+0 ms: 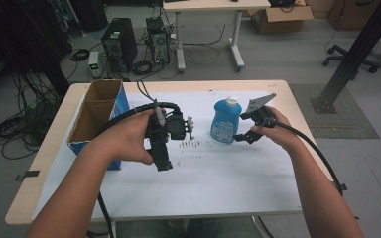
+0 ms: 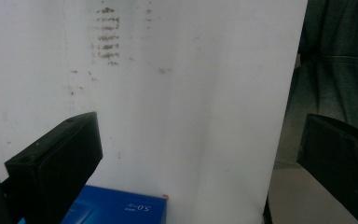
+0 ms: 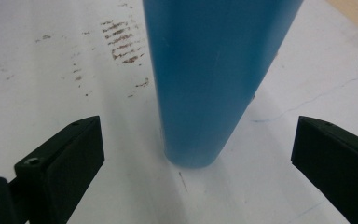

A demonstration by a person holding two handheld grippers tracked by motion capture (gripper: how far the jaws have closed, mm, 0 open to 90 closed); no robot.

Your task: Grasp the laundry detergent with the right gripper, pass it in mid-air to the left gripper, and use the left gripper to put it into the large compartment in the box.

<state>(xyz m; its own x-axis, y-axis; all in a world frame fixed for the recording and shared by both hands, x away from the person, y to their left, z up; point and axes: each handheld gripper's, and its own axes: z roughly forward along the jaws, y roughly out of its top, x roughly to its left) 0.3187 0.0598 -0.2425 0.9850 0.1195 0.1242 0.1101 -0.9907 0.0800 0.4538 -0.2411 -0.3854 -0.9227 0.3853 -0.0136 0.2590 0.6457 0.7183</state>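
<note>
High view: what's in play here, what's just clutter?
In play:
- blue bottle, upright on the white sheet
- right tongs, open, jaws either side of the bottle's base
- left tongs, open, holding nothing

Clutter:
- open cardboard box at the table's left
- brown marks on the sheet

A blue bottle with a white cap and a printed front label is seen standing upright on the white-covered table, right of centre. In the right gripper view its translucent blue body is seen close up, base planted on the sheet.
</note>
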